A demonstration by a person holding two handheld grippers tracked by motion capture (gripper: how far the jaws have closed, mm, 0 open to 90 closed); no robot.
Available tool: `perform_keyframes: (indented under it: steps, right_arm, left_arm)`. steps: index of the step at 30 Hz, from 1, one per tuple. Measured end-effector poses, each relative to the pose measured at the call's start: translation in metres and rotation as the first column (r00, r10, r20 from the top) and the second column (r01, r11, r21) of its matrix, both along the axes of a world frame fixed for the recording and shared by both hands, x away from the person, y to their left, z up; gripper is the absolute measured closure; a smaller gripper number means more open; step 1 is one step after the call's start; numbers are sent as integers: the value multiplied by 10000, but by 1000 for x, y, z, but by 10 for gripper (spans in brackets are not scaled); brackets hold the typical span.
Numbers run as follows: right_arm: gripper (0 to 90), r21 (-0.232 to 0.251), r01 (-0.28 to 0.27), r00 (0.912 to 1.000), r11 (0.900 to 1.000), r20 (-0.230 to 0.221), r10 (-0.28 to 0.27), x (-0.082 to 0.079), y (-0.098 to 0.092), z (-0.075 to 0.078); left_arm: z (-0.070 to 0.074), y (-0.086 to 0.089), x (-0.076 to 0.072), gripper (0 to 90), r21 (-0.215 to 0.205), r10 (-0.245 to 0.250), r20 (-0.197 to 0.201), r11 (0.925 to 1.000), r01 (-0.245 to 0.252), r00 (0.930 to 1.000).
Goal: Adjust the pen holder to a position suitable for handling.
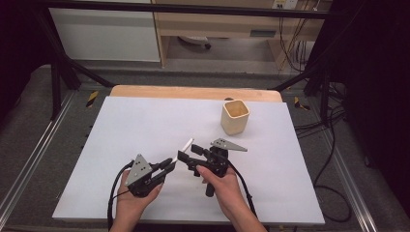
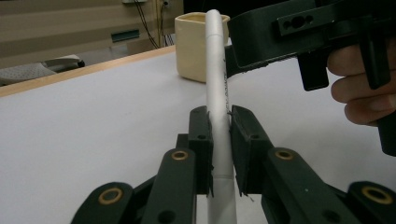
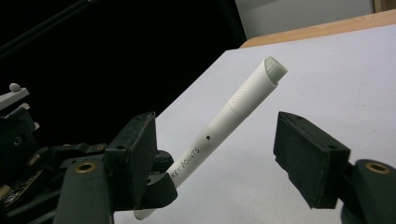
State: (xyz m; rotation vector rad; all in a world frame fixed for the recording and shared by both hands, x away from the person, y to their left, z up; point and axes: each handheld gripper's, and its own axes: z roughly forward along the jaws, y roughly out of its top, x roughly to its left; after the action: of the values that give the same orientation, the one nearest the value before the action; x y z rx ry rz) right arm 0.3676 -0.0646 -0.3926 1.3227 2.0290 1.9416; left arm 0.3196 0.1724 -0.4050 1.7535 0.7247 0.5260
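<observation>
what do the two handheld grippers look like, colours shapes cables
Both the left gripper and the right gripper are black, each topped by a grey three-cornered plate and trailing a black cable. Their fingers are blocky black pads on linkages with brass-coloured pivots. Forearms are bare, no sleeves.

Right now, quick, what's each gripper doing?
Left gripper: closed on the white pen.
Right gripper: open, jaws on either side of the pen, pads not pressing it.

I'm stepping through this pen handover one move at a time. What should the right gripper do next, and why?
Probably close the right gripper on the white pen. The left gripper already clamps the pen's lower barrel, and the capped end sticks out between the right gripper's jaws, which stand apart with neither pad pressing on it. Closing near the cap seam would give a second hold, perhaps to pull the cap off.
</observation>
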Motion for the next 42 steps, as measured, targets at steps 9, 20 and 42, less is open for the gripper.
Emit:
perform_keyframes:
  steps: [9,20,42]
  right_arm:
    - [390,273,-25,9998,9996,-179,30,4,-1,-1]
    - [524,608,-84,9993,9981,-345,106,7,-1,-3]
    - [787,415,-323,9992,9986,268,312,7,-15,6]
  left_arm:
    - [0,-2,-1,791,-2,-109,50,9999,109,9999]
    - [-1,-3,-1,791,-52,-163,58,9999,164,9999]
    - [-3,10,4,540,-488,313,-734,9982,-349,9968]
